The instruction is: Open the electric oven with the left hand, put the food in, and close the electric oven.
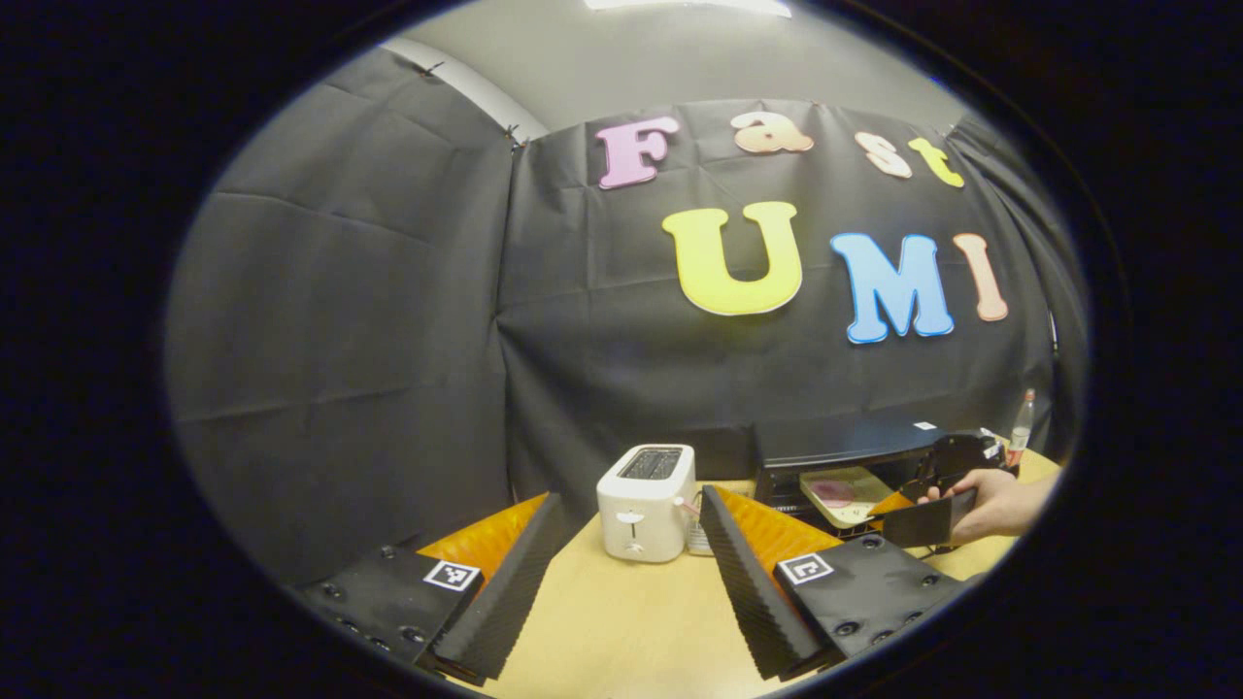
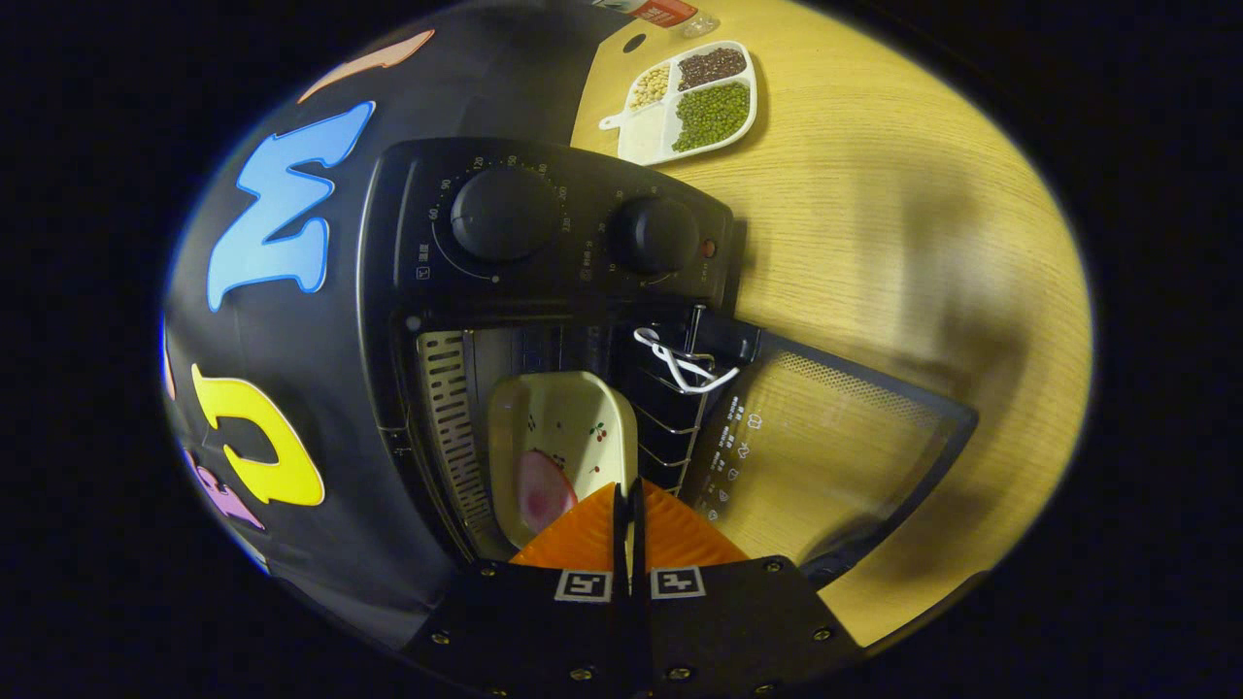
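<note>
The electric oven (image 2: 544, 320) stands on the wooden worktop (image 2: 874, 223) against the black booth wall, its glass door (image 2: 825, 456) swung fully open and lying level with the worktop. Inside the cavity sits a cream tray (image 2: 568, 437) carrying a pink piece of food (image 2: 544, 490). The right claw (image 2: 628, 505) grips the near rim of that tray, its fingers pressed together on it. In the left gripper view the same oven (image 1: 845, 456) appears far off to the right, where a hand (image 1: 1000, 505) holds the other tool at the open door. The left claw (image 1: 631, 573) hangs above the worktop with its fingers wide apart, holding nothing. A white toaster (image 1: 646, 503) stands just beyond it. A divided dish of beans (image 2: 689, 97) lies well apart from the oven.
</note>
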